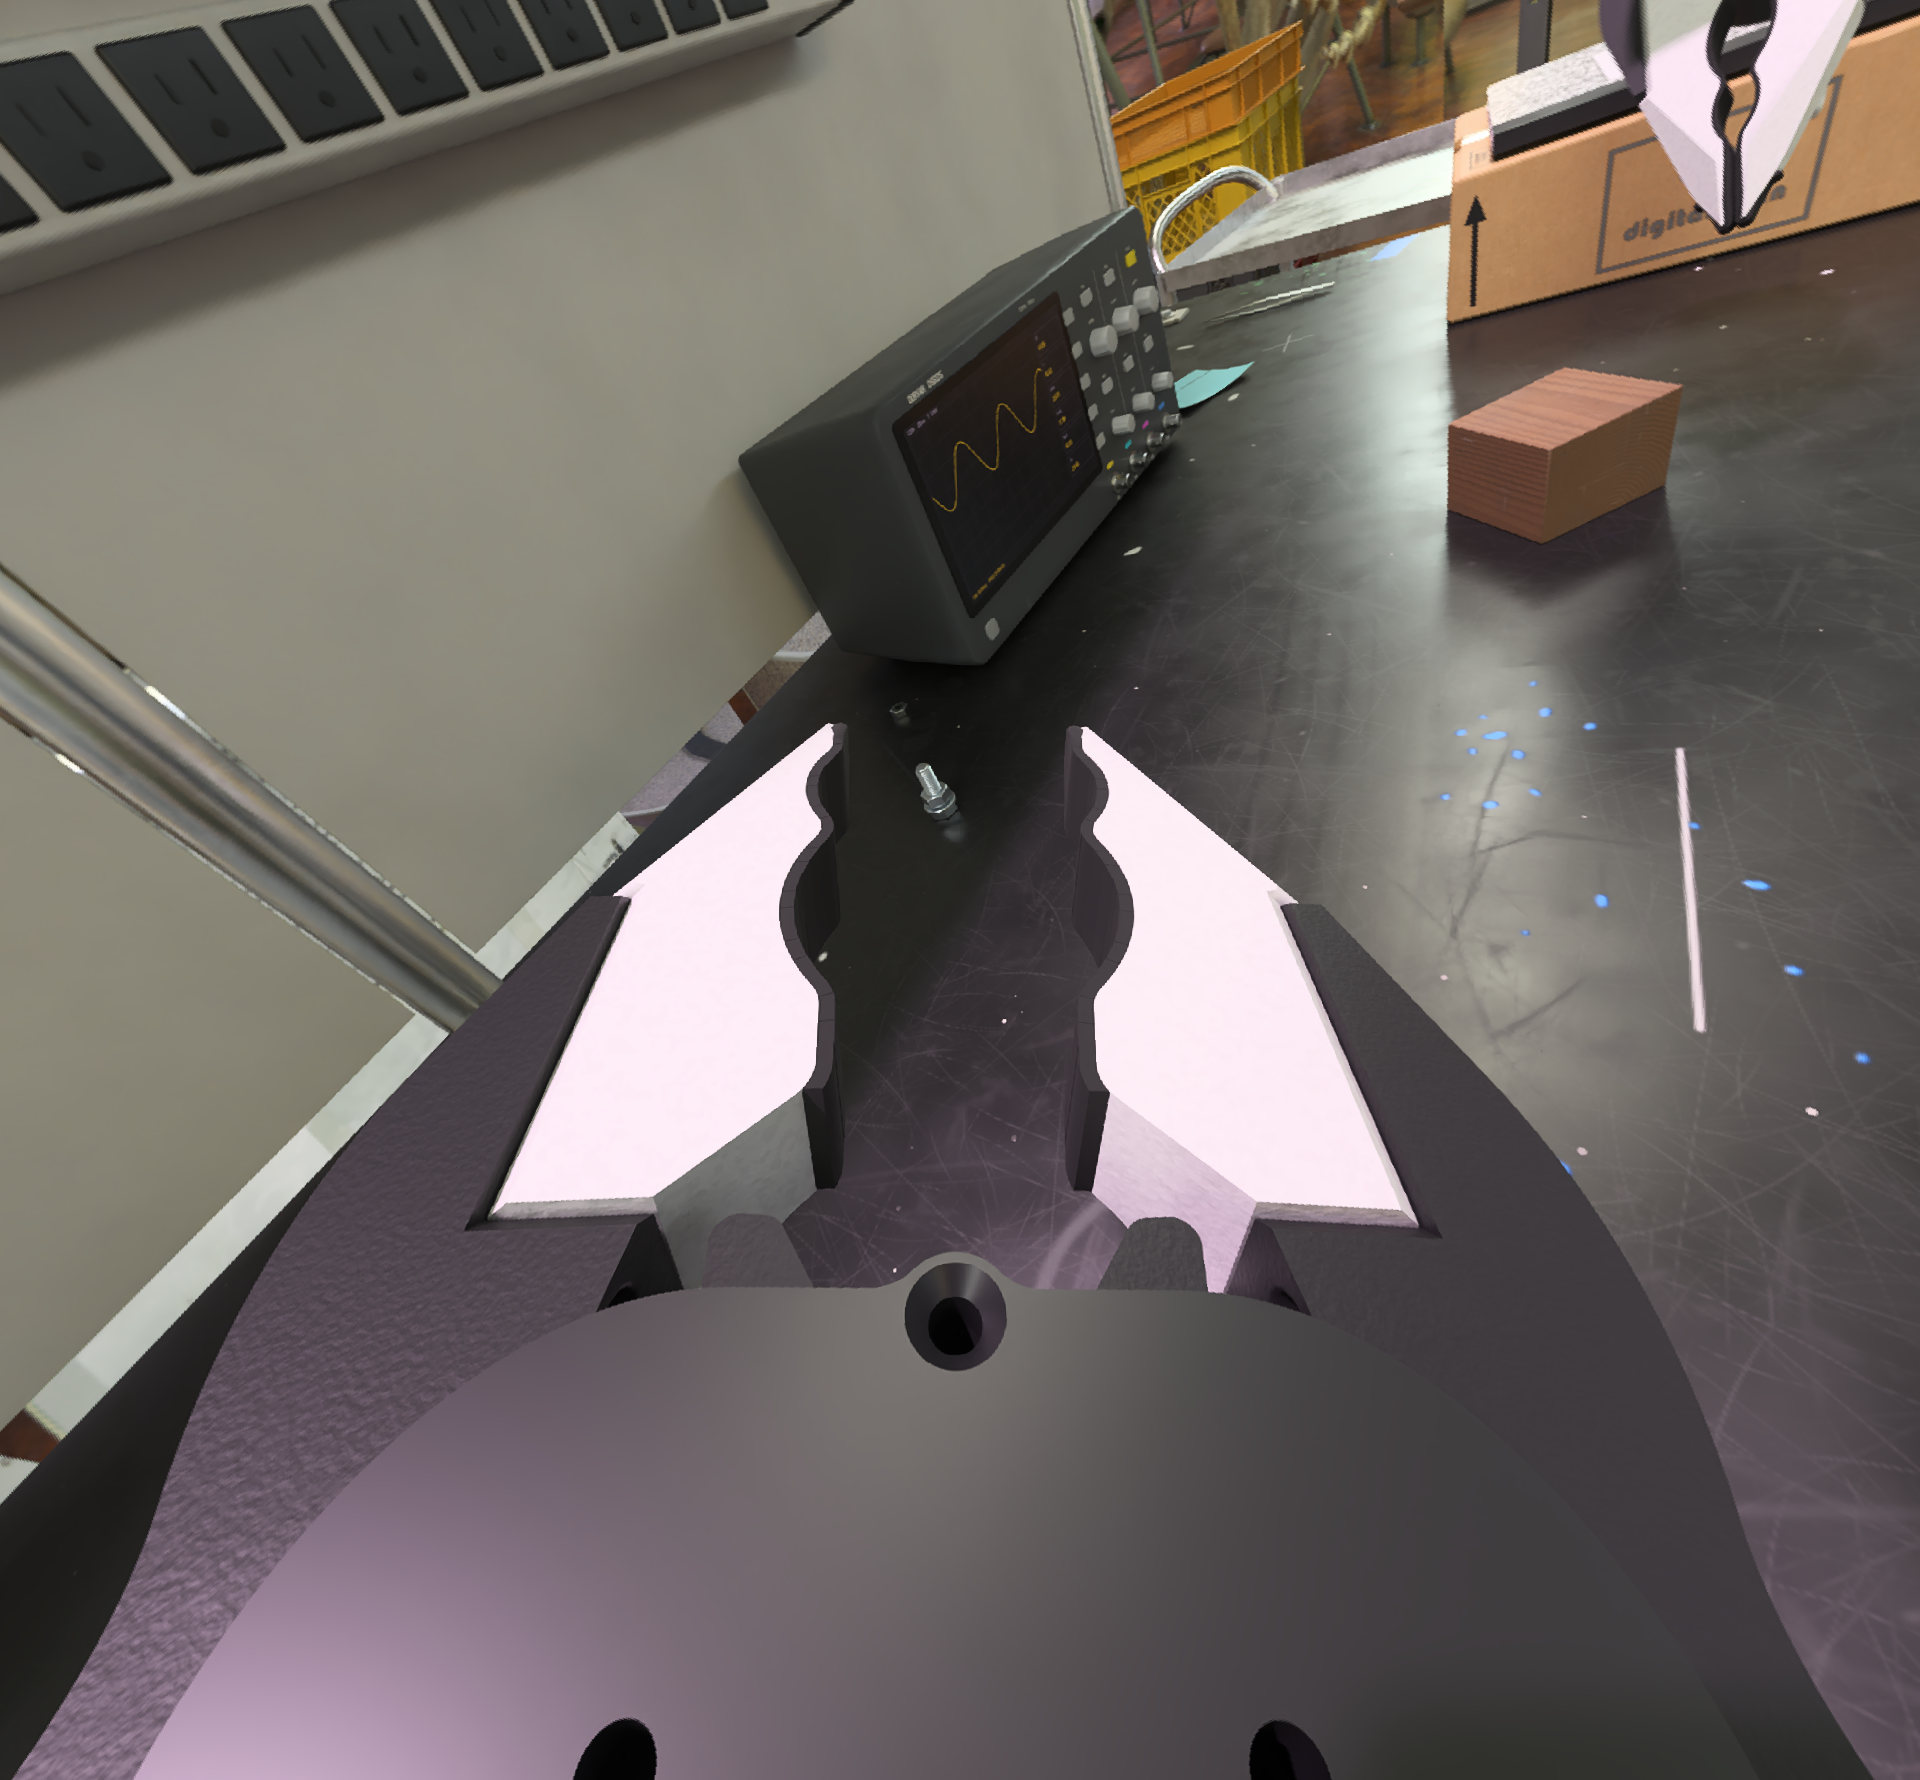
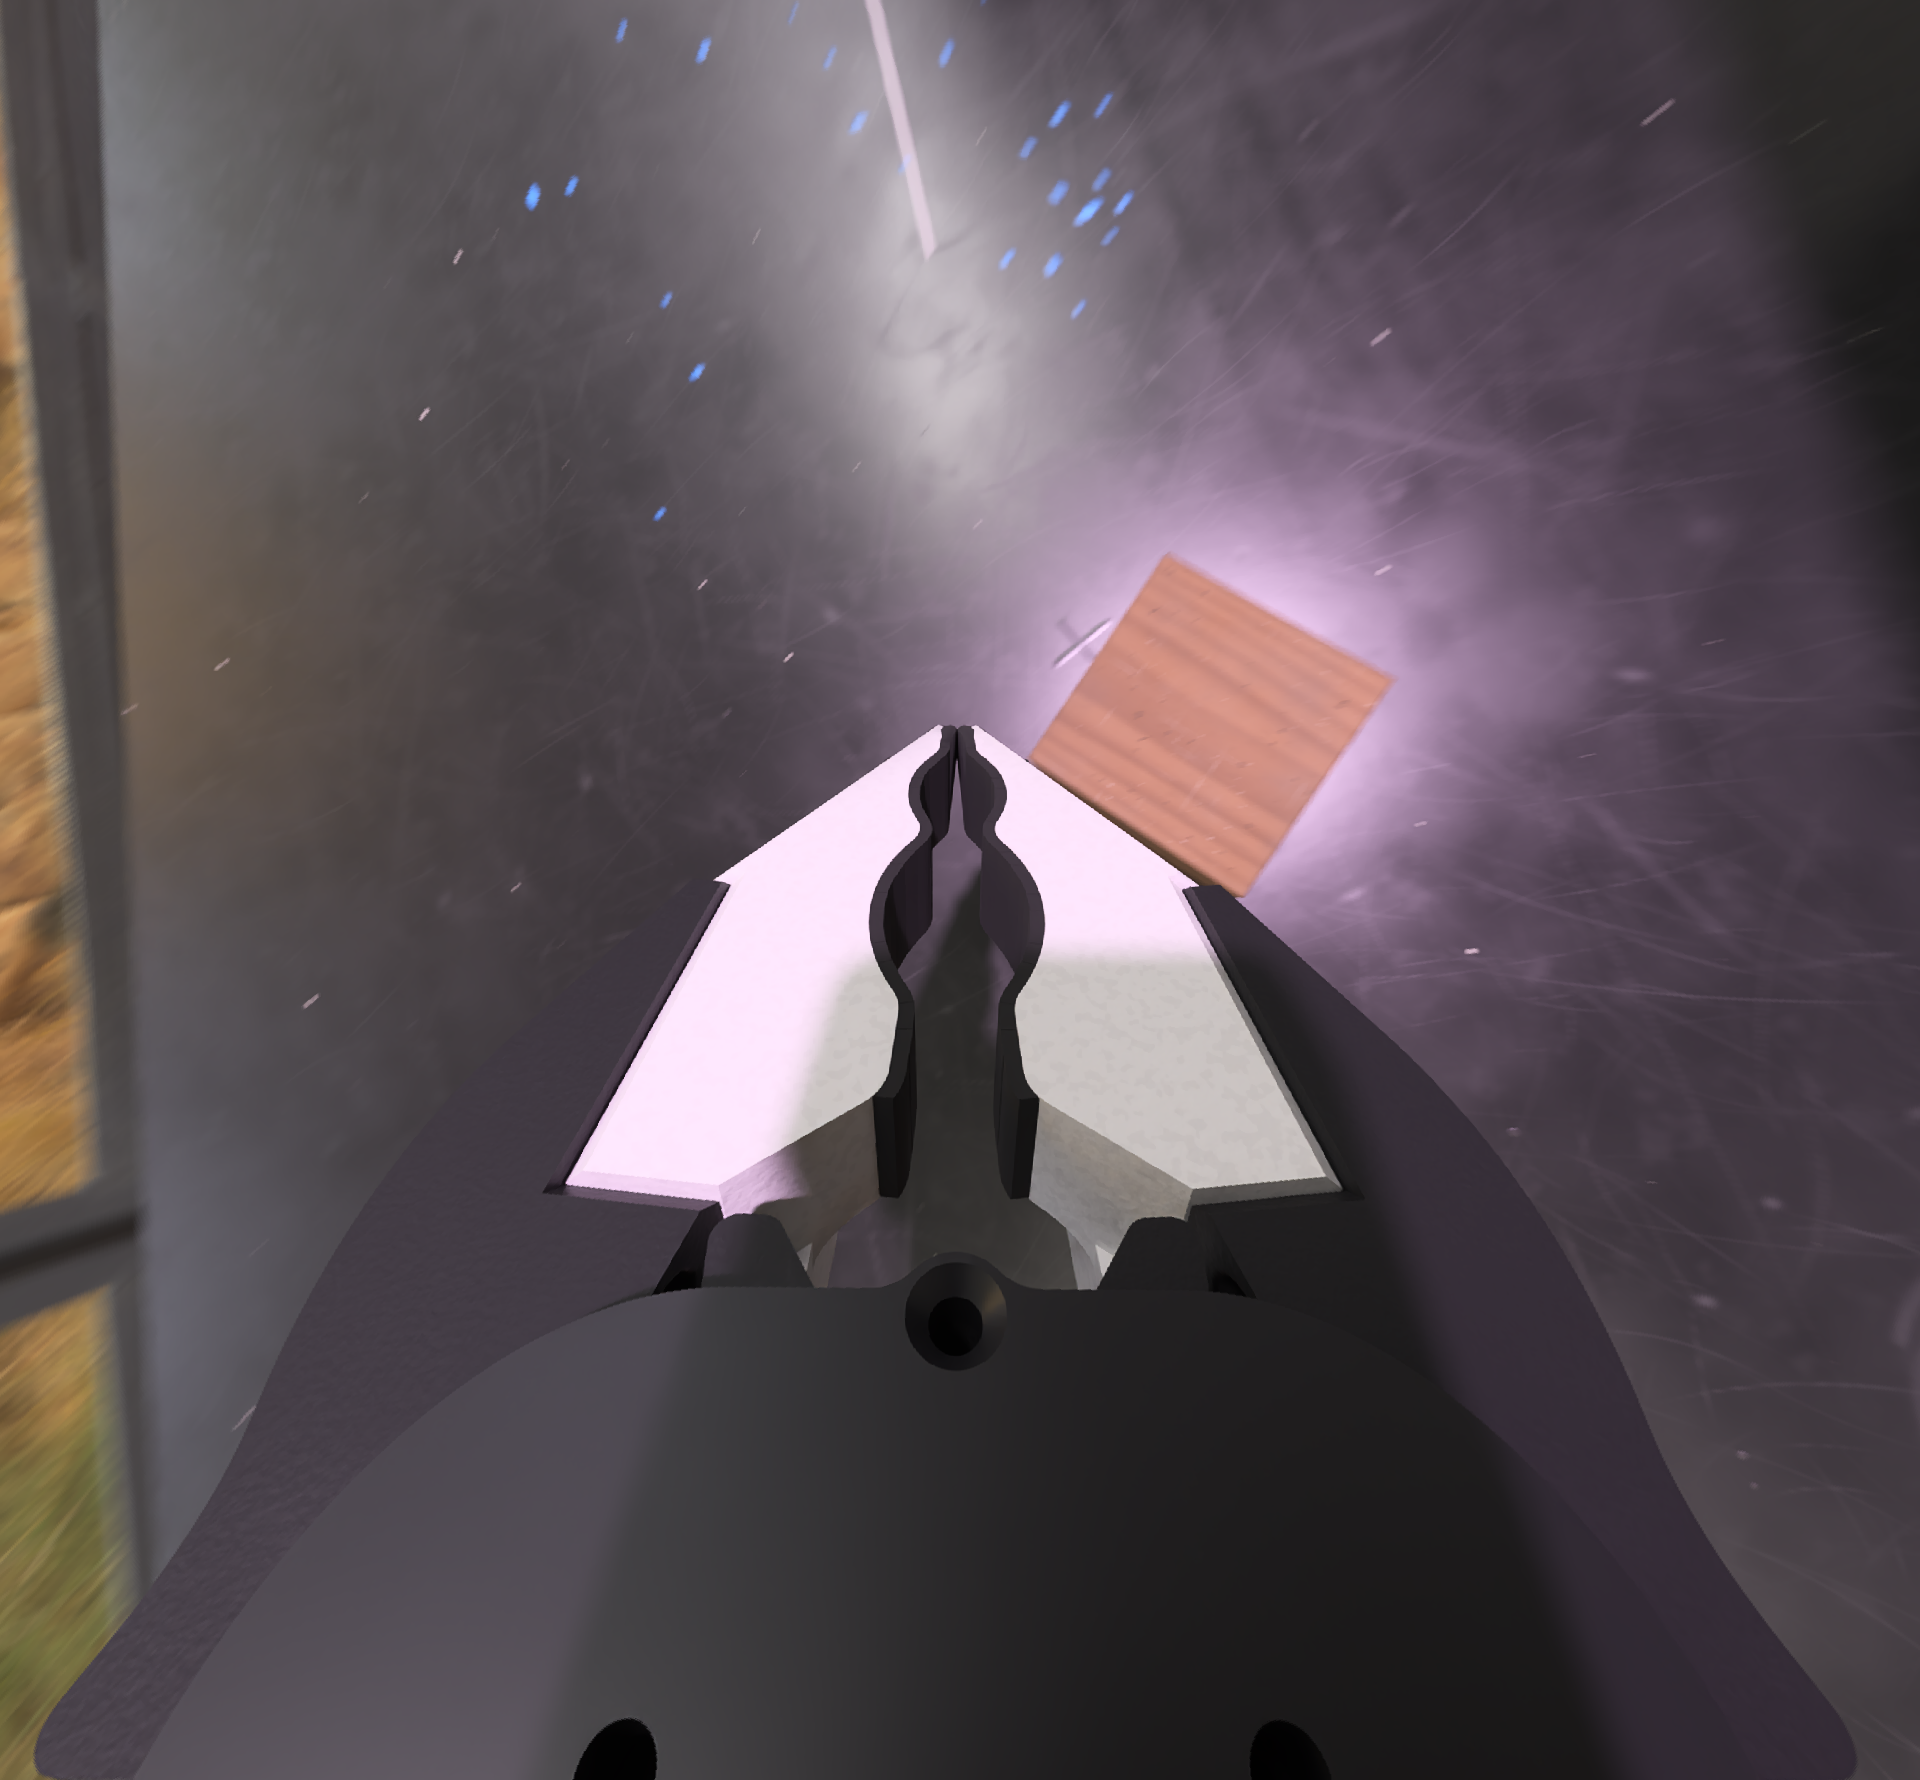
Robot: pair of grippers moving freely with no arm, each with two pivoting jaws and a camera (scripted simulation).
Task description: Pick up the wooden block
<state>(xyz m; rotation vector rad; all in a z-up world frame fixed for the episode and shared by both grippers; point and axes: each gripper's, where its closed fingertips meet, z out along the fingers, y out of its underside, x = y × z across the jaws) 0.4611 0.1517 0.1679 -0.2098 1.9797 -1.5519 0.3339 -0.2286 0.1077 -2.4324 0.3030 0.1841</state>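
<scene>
We judge the step in hand to be the approach: the right gripper (image 2: 955,731) hangs above the table (image 2: 520,691) with its jaws closed on nothing, tips touching, and the wooden block (image 2: 1210,728) lies flat on the table just to the right of those tips, turned at an angle to them. To do this well we should spread the jaws before descending, shift right until the block sits centred between them, and twist so the fingers meet two opposite flat faces rather than corners — otherwise the block is likely to skid or rotate on closing.

The left gripper (image 1: 956,743) rests low near the table edge, jaws open and empty, a small bolt (image 1: 935,788) lying just ahead of them — well apart from the block (image 1: 1564,452).

Only the left wrist view shows the block's height and side faces, the oscilloscope (image 1: 966,463), the cardboard box (image 1: 1662,203) behind, and the right gripper (image 1: 1733,218) up above. Only the right wrist view shows the block's square top and its rotation.
</scene>
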